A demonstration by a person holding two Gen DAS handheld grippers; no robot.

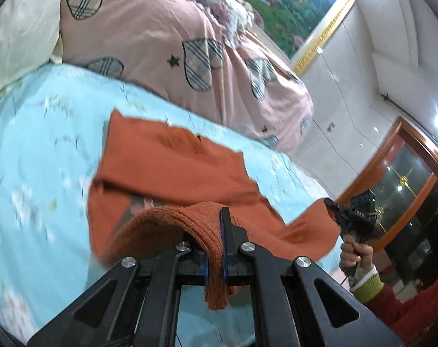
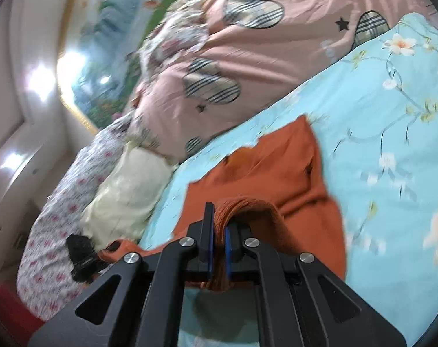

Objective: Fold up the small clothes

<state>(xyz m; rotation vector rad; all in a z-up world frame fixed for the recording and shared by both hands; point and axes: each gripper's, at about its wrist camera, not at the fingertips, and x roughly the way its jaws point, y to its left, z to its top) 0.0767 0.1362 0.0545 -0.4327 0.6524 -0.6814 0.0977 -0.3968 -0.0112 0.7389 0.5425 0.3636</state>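
Note:
An orange knitted garment (image 1: 172, 167) lies on the light blue flowered bedsheet (image 1: 39, 150), its near edge lifted off the sheet. My left gripper (image 1: 216, 231) is shut on one ribbed corner of it. In the left wrist view my right gripper (image 1: 339, 212) holds the other corner at the right. In the right wrist view my right gripper (image 2: 219, 225) is shut on the ribbed edge of the garment (image 2: 282, 167), and my left gripper (image 2: 84, 253) shows at the lower left holding the far corner. The sheet (image 2: 392, 133) lies beyond.
A pink quilt with plaid patches (image 1: 166, 29) is heaped at the back of the bed. A pale yellow pillow (image 2: 126, 193) and a flowered cloth (image 2: 51, 245) lie beside it. A framed landscape picture (image 1: 294, 5) hangs on the wall. A wooden door frame (image 1: 398, 156) stands at the right.

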